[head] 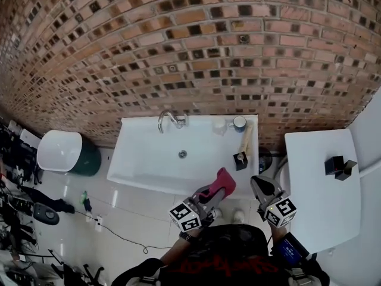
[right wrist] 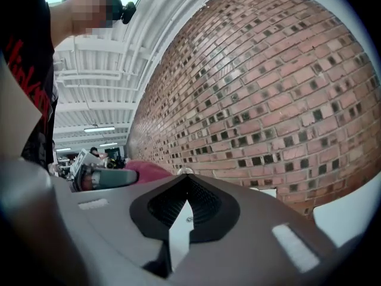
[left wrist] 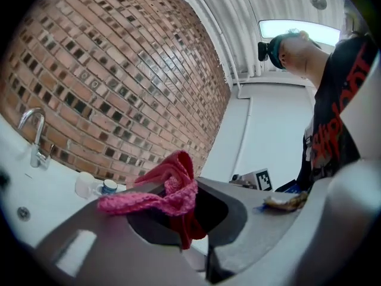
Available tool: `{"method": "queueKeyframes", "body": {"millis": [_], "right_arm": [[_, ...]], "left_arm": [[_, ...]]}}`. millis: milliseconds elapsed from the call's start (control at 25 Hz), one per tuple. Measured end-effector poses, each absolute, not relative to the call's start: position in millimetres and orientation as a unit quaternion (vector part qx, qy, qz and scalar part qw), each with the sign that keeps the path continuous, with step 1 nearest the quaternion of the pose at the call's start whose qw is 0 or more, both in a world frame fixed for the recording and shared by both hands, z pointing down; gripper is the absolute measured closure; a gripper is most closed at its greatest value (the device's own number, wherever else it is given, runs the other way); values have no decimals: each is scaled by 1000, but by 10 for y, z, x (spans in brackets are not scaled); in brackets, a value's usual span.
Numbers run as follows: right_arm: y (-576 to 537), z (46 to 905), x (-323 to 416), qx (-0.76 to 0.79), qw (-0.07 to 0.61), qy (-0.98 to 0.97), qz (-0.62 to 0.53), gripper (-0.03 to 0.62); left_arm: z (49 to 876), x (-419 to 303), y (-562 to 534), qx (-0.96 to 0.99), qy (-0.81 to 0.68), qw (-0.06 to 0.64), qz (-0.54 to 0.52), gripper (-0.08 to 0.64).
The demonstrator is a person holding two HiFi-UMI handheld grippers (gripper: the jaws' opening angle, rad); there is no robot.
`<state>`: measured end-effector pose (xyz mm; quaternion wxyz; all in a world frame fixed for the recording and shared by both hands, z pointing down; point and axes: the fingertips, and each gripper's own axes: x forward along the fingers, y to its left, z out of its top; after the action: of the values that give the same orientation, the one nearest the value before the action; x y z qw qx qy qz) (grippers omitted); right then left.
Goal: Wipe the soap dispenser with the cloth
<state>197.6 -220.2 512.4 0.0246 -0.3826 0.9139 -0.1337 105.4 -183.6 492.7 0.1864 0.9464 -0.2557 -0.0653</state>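
Observation:
My left gripper (head: 221,189) is shut on a pink knitted cloth (head: 222,181), held just in front of the white sink's (head: 143,165) near edge; in the left gripper view the cloth (left wrist: 169,189) bunches over the jaws (left wrist: 178,207). A small black dispenser-like item (head: 240,159) stands on the sink's right rim, beyond both grippers. My right gripper (head: 260,185) hovers to the right of the cloth, shut with nothing in it (right wrist: 181,186). From the right gripper view the cloth (right wrist: 146,170) shows at the left.
A faucet (head: 169,121) rises at the sink's back, with a white cup (head: 220,126), a blue-rimmed cup (head: 239,123) and a wooden piece (head: 245,139) near the right corner. A white table (head: 315,189) at right carries a black object (head: 339,167). A white bin (head: 59,151) stands left.

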Motion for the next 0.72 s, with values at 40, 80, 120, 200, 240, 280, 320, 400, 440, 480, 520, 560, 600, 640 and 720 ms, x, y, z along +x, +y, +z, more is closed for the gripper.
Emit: {"method": "queueKeyframes", "body": {"millis": [40,80,120,200,240,280,320,400,440,480,520,560,600,640,720], "right_arm": [[-2325,5248,1946,-389,0,912,-129,591],[-2436,5394,1920,-397,-29,909,-124,591],[-2531,5556,1903,-405,-58,905,-119,592],[-2703,5908,1884,-415,-109,895,-119,511],[-2783,6083,1872,-419,-129,890,-126,440],[-2854,6253,1859,-423,-147,884,-136,389],[-2918,6416,1844,-427,-163,877,-146,348],[-3045,6722,1806,-432,-191,866,-165,330],[-3104,6866,1781,-432,-204,861,-175,313],[-3162,7007,1752,-432,-217,855,-185,305],[-3222,7148,1722,-434,-230,849,-194,285],[-3288,7289,1690,-438,-241,842,-204,240],[-3358,7424,1657,-443,-251,834,-215,192],[-3422,7546,1627,-448,-258,826,-226,161],[-3518,7748,1577,-455,-273,813,-239,159]], "left_arm": [[4908,1033,-1925,951,-249,171,-63,520],[4881,1016,-2004,956,-246,152,-55,520],[4862,997,-2074,959,-247,135,-44,520],[4870,936,-2214,960,-254,117,-32,520],[4882,893,-2275,959,-259,111,-30,520],[4890,845,-2322,958,-266,105,-29,520],[4891,798,-2359,957,-271,98,-30,520],[4855,727,-2423,956,-278,86,-34,520],[4826,702,-2451,956,-279,84,-38,521],[4794,680,-2476,955,-280,85,-45,521],[4762,659,-2497,955,-280,86,-52,520],[4739,643,-2514,955,-278,86,-57,520],[4726,640,-2526,956,-274,86,-58,520],[4726,651,-2531,958,-267,89,-54,520],[4740,694,-2521,962,-252,98,-44,520]]}}
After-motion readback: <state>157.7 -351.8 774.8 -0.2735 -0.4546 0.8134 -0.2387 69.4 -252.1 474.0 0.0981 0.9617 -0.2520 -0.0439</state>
